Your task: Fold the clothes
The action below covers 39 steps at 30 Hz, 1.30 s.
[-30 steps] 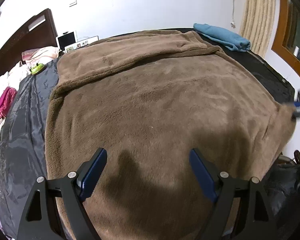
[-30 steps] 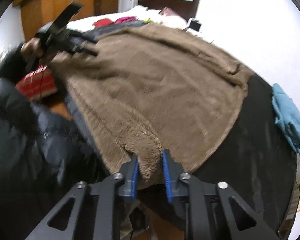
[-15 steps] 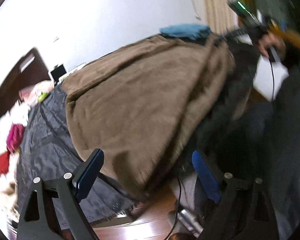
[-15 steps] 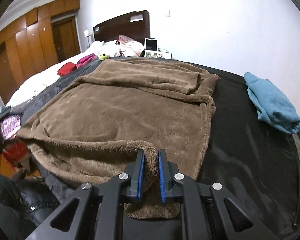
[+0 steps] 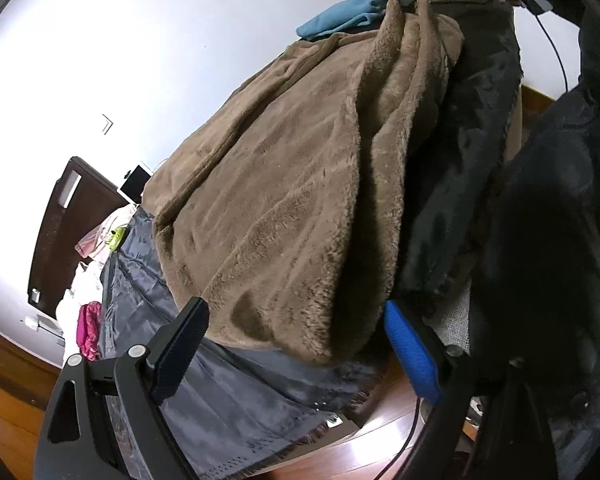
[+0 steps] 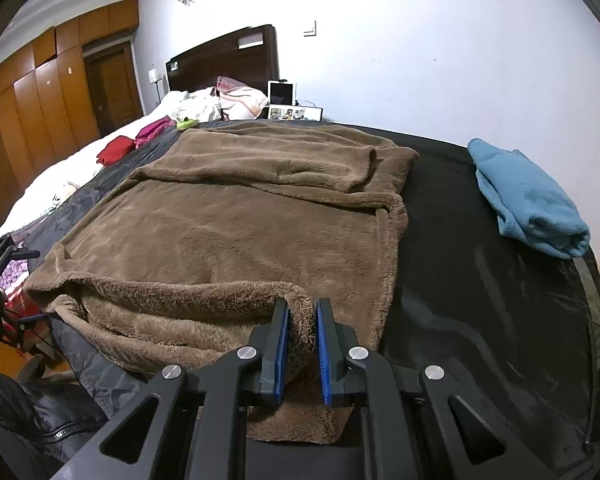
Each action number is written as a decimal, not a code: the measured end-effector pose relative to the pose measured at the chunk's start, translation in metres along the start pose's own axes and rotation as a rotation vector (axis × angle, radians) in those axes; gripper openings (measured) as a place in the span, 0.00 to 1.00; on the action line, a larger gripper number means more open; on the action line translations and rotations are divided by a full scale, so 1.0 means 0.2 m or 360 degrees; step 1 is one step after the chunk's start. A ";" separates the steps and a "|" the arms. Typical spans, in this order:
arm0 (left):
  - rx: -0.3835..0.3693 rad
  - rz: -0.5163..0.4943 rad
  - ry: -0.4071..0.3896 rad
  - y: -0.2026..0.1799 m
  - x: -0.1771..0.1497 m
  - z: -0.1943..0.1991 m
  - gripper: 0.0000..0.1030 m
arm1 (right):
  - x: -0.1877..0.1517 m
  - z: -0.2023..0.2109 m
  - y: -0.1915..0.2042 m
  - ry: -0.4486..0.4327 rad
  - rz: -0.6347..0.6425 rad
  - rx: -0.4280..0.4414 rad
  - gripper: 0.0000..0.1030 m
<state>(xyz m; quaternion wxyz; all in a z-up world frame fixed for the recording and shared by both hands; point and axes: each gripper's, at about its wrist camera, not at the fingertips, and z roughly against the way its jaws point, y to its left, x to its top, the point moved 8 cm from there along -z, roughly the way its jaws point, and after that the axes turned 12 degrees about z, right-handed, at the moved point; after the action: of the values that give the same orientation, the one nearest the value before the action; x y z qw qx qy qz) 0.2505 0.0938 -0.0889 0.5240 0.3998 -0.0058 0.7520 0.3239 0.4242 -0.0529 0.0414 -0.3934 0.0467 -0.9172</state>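
The brown fleece garment point(image 6: 236, 232) lies spread on the bed point(image 6: 480, 288), thick, soft and floppy, so the right gripper point(image 6: 302, 344) pinches its near corner while the left gripper point(image 5: 296, 344), jaws spread, hangs beside the other drooping corner.

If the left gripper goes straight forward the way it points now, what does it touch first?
Most likely the hanging lower edge of the brown blanket, which fills the gap ahead of the open left gripper. Depth is unclear, so the dark bed cover beneath could come first.
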 end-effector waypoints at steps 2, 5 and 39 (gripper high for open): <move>-0.0045 -0.0012 0.0007 0.00 0.01 0.00 0.74 | 0.01 -0.01 0.00 0.0001 0.0002 -0.0003 0.14; -0.0115 -0.0032 0.0025 -0.02 0.03 -0.02 0.61 | 0.02 -0.01 -0.01 -0.0001 0.0009 -0.0015 0.14; -0.0091 0.0898 -0.0073 0.60 0.36 -0.30 0.18 | -0.08 -0.11 0.04 -0.0022 0.0054 0.0585 0.80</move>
<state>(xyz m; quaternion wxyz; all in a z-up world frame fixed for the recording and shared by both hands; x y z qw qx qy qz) 0.1096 0.1222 -0.0358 0.3048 0.3843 -0.1499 0.8585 0.3199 0.4193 -0.0799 0.1283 -0.3848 -0.1154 -0.9067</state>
